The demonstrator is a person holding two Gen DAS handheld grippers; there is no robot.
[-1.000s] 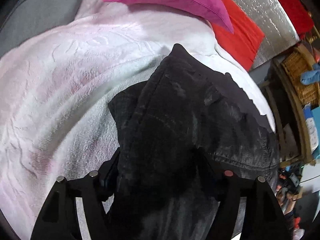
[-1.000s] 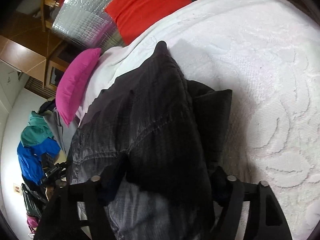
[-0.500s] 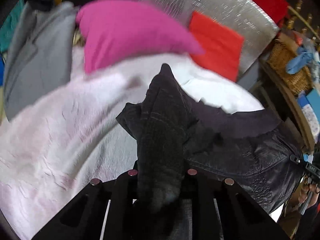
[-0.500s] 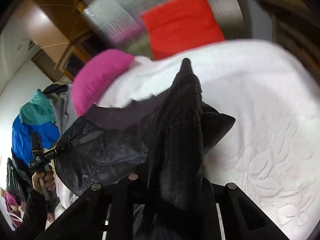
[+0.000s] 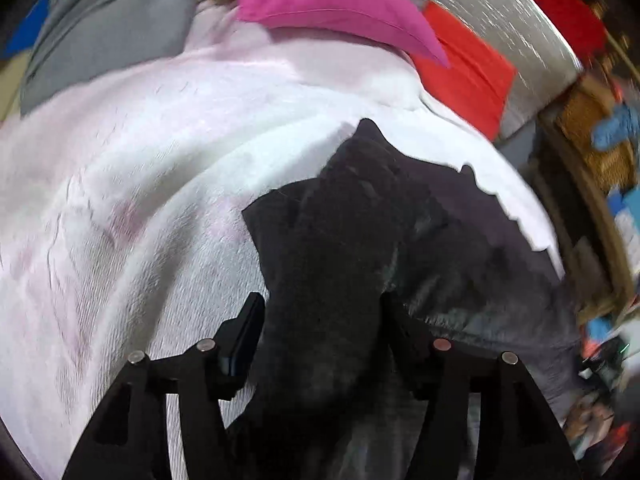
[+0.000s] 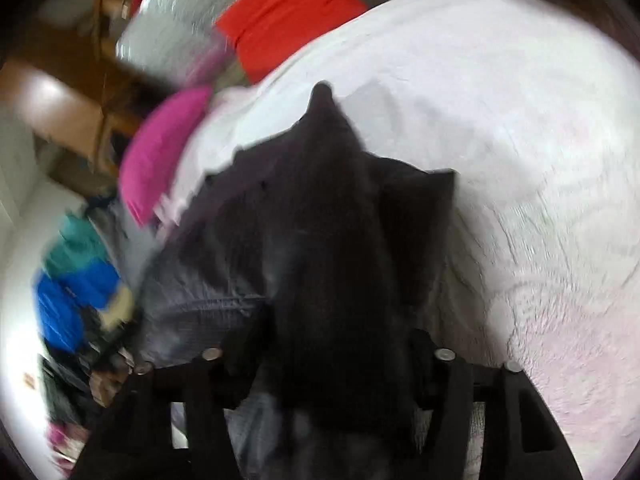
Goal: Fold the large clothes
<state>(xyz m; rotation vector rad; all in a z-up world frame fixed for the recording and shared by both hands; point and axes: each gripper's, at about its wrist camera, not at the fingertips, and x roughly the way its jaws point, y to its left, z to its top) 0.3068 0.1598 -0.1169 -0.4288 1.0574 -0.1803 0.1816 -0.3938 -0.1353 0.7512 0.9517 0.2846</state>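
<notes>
Left wrist view: the dark garment [image 5: 340, 240] is seen bunched between the left gripper [image 5: 320, 320] jaws, just reopened, on the white bedspread [image 5: 140, 160]. Whether it's actually pinched can't be told. Same for the right gripper [image 6: 336, 340].

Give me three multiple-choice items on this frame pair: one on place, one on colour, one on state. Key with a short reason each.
1. Where does the dark garment lie?
A. On the white bedspread
B. On a wooden floor
C. Inside a basket

2. What colour is the pillow that partly overlaps the red cushion in the left wrist view?
A. Yellow
B. Pink
C. Black

3. How does the left gripper stand to the garment?
A. Far off to one side of it
B. Jaws apart with a fold of it between them
C. Lifting it high off the bed

Key: 1 A, white cover shows around the dark cloth on both sides. 2 B, its magenta corner crosses the red. 3 B, the jaws have just been opening, and cloth still runs between them.
</notes>
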